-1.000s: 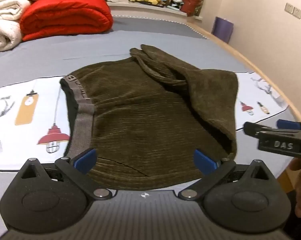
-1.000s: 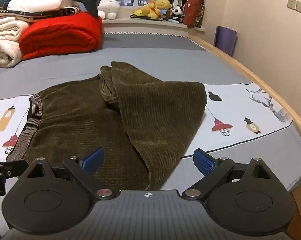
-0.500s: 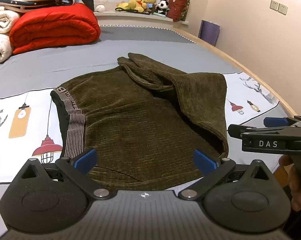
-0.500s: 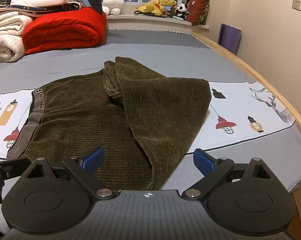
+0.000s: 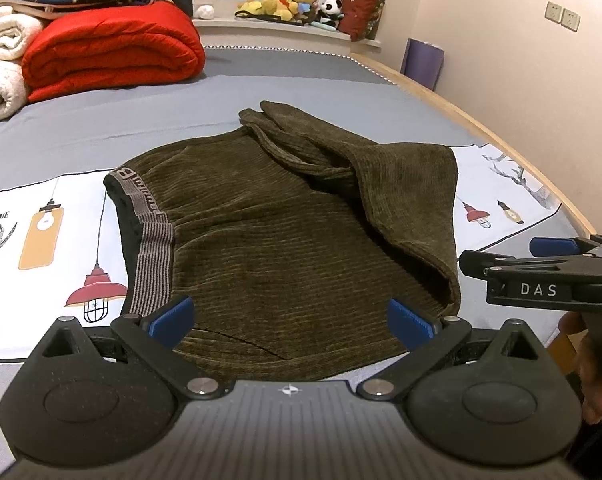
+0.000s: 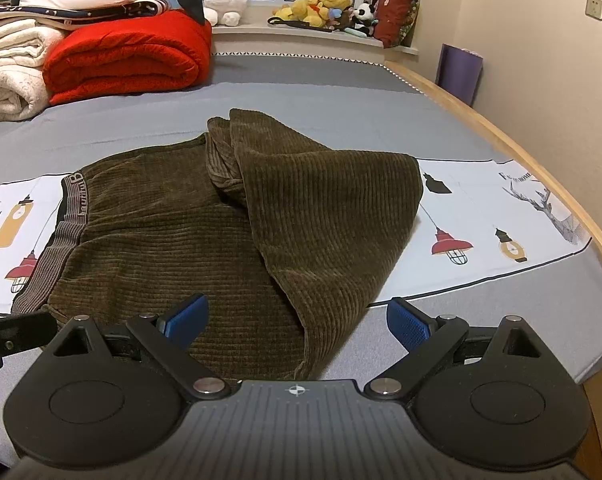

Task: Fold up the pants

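You are working on a bed [image 6: 341, 92] with a grey sheet, a printed lamp-pattern cloth [image 6: 481, 216] laid across it and a wooden edge [image 6: 521, 148] running along the right.

Start at your fingers: both pairs of blue pads are spread wide and grasp nothing. The left gripper [image 5: 291, 320] hangs over the near hem of the pants [image 5: 281, 240], its pads straddling the fabric without pinching it. The right gripper [image 6: 297, 322] hovers above the near corner where the folded-over leg [image 6: 329, 216] tapers to a point.

Further out, the olive corduroy pants lie mid-bed on the printed cloth, waistband [image 5: 149, 232] to the left, the legs doubled back on the seat in a loose, bunched flap.

What could go wrong, as I judge it:
- That flap is lumpy at its far end – fold again without smoothing and you likely lock the crease in crooked.
- Corduroy is thick; a shallow pinch at the hem may catch only the top layer, and the lower one would stay behind.
- Dive too deep and you may nip the printed cloth with the pants, dragging it along.
- Your grippers sit near each other – in the left view the right one [image 5: 541, 276] is just beside the flap's edge, so crossing paths could knock them together.
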`<state>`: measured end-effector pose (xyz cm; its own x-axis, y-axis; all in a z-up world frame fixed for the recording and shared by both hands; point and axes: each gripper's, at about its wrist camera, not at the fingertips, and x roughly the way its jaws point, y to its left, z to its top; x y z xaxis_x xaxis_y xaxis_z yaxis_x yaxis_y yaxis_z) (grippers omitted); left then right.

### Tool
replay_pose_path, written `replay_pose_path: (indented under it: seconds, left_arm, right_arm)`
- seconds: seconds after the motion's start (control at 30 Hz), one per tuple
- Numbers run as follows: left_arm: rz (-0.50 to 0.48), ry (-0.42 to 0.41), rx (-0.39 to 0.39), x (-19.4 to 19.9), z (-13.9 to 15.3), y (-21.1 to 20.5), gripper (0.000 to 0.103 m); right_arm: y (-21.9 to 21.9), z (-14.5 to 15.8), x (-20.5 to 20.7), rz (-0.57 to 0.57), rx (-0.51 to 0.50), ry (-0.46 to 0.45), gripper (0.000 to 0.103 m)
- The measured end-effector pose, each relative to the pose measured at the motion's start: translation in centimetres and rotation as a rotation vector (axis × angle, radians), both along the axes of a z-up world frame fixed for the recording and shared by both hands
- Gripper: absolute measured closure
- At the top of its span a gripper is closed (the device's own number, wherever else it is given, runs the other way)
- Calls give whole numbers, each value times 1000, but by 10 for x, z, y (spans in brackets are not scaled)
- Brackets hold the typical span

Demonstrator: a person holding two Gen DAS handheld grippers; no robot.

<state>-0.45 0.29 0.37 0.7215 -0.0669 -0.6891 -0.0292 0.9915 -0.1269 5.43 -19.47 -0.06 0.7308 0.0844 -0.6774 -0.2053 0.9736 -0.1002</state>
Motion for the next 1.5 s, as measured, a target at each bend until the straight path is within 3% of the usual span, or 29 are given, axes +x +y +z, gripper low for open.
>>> replay_pose_path:
  seconds: [1.5]
  left_arm:
    - [13, 10, 1, 1, -2, 0, 0]
  right_arm:
    - [10, -1, -2, 34, -20, -8, 7]
